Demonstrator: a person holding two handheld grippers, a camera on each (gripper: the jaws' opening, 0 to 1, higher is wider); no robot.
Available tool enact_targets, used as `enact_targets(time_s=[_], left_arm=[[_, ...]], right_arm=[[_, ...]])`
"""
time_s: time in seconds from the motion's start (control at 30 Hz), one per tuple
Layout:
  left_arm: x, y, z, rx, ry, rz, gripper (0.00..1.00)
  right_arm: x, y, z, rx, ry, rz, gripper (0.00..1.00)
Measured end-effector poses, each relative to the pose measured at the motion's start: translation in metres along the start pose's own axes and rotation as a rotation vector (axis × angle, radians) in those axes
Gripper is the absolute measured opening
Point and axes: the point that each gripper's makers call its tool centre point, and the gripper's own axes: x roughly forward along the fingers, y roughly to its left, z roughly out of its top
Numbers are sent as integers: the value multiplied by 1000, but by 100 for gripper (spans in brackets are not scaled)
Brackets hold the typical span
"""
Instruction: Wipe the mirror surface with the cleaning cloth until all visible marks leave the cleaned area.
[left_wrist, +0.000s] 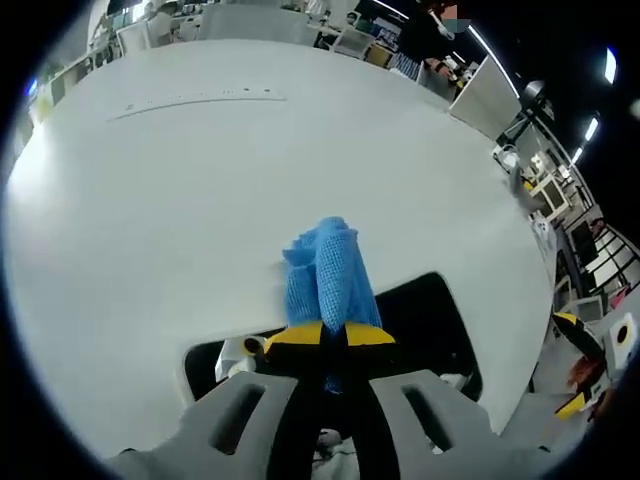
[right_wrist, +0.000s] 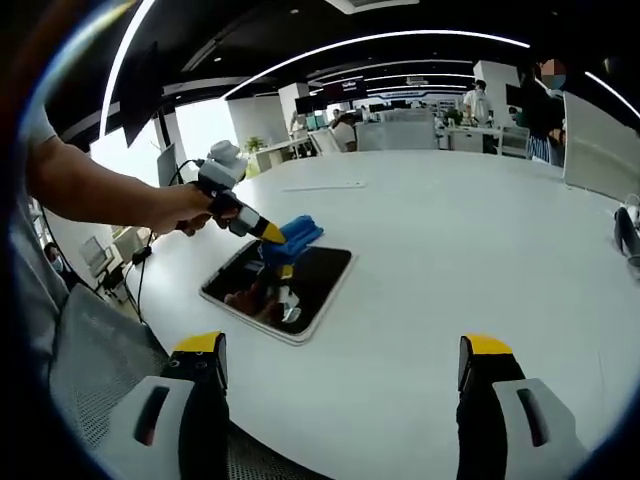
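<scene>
Cloth: the blue cleaning cloth (left_wrist: 325, 275) is bunched, its long axis running straight out from the left tongs (left_wrist: 330, 340), which pinch it at the mirror's (right_wrist: 280, 290) far edge.
Left hand (right_wrist: 180, 210): reaches across, tongs angled downward.
Right tongs (right_wrist: 340, 365): spread wide, holding nothing.
Surface: white round tabletop (right_wrist: 450, 240), open office behind.

Table (right_wrist: 480, 240): large, white, rounded – its far edge curves across the right gripper view.
Long pale strip (left_wrist: 195, 100): flat on the table toward its far edge – possibly a ruler, too small to tell.
Chair (right_wrist: 95, 350): grey mesh, at the table's near left edge.
Panel (right_wrist: 598, 148): white, upright, by the table's right edge.
Ceiling lights (right_wrist: 370, 40): long curved bands overhead.
Desks and chairs (right_wrist: 400, 130): beyond the table's far edge.
</scene>
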Motion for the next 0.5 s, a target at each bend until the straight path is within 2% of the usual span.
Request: enact_targets(time_s=[0.5], left_arm=[[-3,2,-1,-4,-1,15,2]], right_arm=[[0,-1,1,2,-7,0,96]])
